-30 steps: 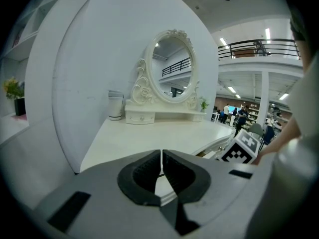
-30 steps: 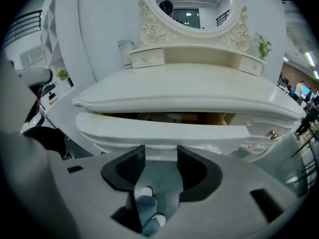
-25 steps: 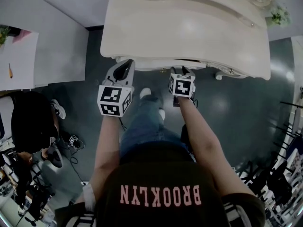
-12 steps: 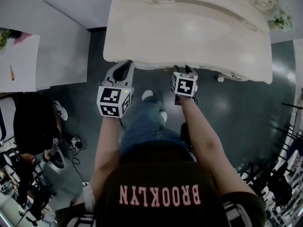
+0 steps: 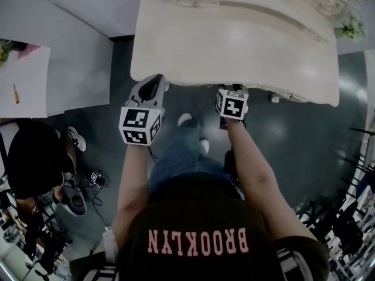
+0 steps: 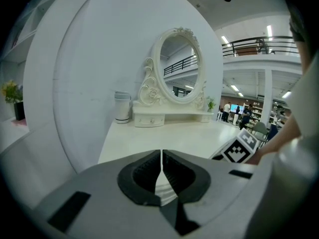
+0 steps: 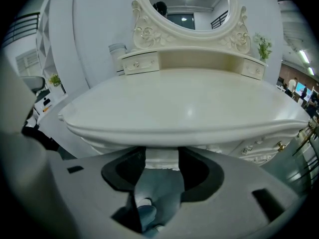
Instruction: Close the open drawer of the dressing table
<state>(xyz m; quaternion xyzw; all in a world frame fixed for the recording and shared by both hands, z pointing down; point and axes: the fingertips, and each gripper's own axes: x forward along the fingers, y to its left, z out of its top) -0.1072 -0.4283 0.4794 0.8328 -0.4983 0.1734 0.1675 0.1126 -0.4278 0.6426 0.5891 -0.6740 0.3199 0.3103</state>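
Observation:
The cream dressing table (image 5: 234, 40) fills the top of the head view. Only a thin strip of its drawer front (image 7: 162, 158) shows under the front edge of the tabletop. My right gripper (image 5: 232, 88) has its tips at that edge, and in the right gripper view the right gripper (image 7: 162, 156) is open with the drawer front just beyond the jaws. My left gripper (image 5: 157, 81) hangs at the table's front left corner. In the left gripper view the left gripper (image 6: 161, 156) is shut with nothing in it, and the tabletop (image 6: 174, 138) lies beyond.
An oval mirror (image 6: 177, 66) and a white cup (image 6: 122, 106) stand at the table's back, a small plant (image 5: 350, 23) at its far right. A white side table (image 5: 29, 75) and a seated person (image 5: 35, 157) are at the left. My legs and shoes (image 5: 186, 120) stand below the table.
The drawer front that stuck out below the tabletop a second ago has slid in under the edge. My right gripper has moved forward with it; the left gripper has barely moved.

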